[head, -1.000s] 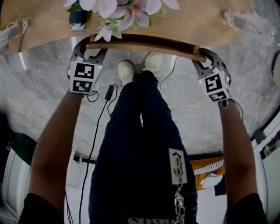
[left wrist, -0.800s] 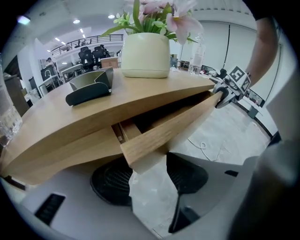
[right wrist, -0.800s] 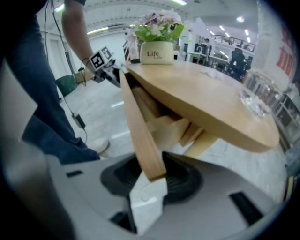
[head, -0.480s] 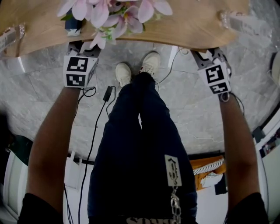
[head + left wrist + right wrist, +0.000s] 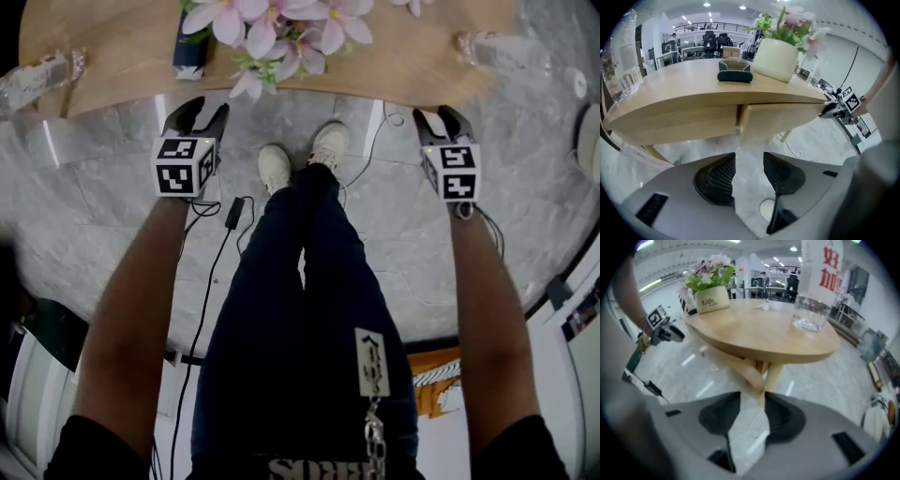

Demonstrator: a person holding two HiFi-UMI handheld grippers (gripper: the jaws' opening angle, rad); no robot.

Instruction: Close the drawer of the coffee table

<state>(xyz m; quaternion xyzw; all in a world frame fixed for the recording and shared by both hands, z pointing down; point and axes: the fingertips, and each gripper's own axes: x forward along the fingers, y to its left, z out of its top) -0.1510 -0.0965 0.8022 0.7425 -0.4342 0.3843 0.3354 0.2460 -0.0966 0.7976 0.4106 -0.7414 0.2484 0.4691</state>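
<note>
One cream pot [image 5: 776, 58] of pink flowers [image 5: 799, 23] stands on the coffee table [image 5: 670, 101]

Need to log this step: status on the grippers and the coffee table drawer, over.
Left gripper jaws just closing some, right gripper jaws just opening, both open and empty. Drawer pushed in under the tabletop. Nothing in the way.

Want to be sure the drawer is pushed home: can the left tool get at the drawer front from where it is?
Probably yes. The left tool faces the drawer front with only open space between them. Its jaws, which have just been closing somewhat, stand apart and empty.
</note>
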